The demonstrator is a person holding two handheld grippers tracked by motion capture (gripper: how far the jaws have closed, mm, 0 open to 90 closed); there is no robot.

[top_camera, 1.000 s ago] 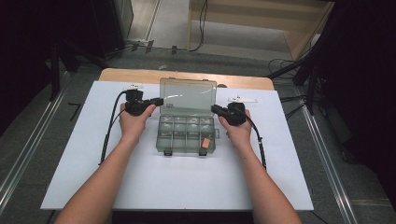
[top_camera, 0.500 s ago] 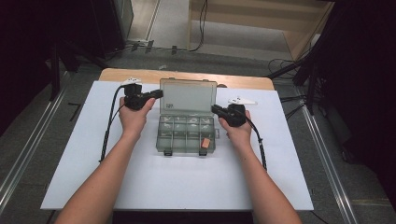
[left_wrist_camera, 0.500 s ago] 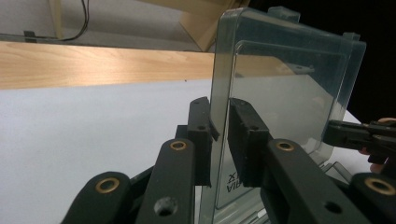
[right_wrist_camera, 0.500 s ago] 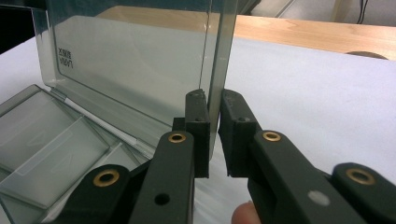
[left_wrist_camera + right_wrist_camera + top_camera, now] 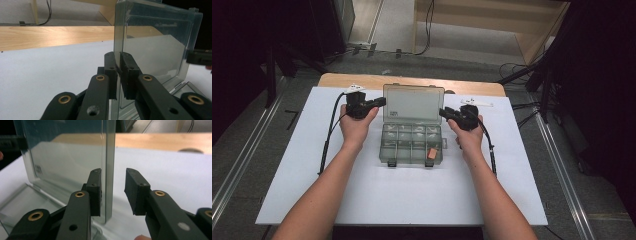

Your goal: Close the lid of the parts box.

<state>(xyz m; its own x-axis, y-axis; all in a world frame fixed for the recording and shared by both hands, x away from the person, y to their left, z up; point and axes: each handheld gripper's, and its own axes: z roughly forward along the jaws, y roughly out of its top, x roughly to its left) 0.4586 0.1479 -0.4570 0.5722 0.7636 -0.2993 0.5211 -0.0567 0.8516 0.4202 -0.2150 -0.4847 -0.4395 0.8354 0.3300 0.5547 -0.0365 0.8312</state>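
On the white counter (image 5: 362, 200), nearest the person at 6 o'clock, the clear plastic organiser box (image 5: 412, 147) lies open with its two dark latches (image 5: 392, 163) facing the front edge. One small orange piece (image 5: 431, 152) sits in a compartment at the box's 4 o'clock corner; the other compartments look empty, though that is hard to tell.

Behind the tray, at 12 o'clock, the lid (image 5: 413, 104) stands close to upright. The left hand-held gripper (image 5: 119, 65) comes in at 9 o'clock and is pinched narrow on the lid's left edge, pads pressing both faces; its jaws have just been closing. The right hand-held gripper (image 5: 113, 191) comes in at 3 o'clock and straddles the lid's right edge (image 5: 108, 170): one pad lies against the panel or just beside it, the other stands apart, its jaws having just been opening.

Farthest off, bare wood (image 5: 357, 80) shows past the white sheet.

The box is probably light, thin and stiff, smooth enough to slip and apt to flex or crack at the hinge. The side edges of the lid, low enough to avoid levering it, seem the best hold.
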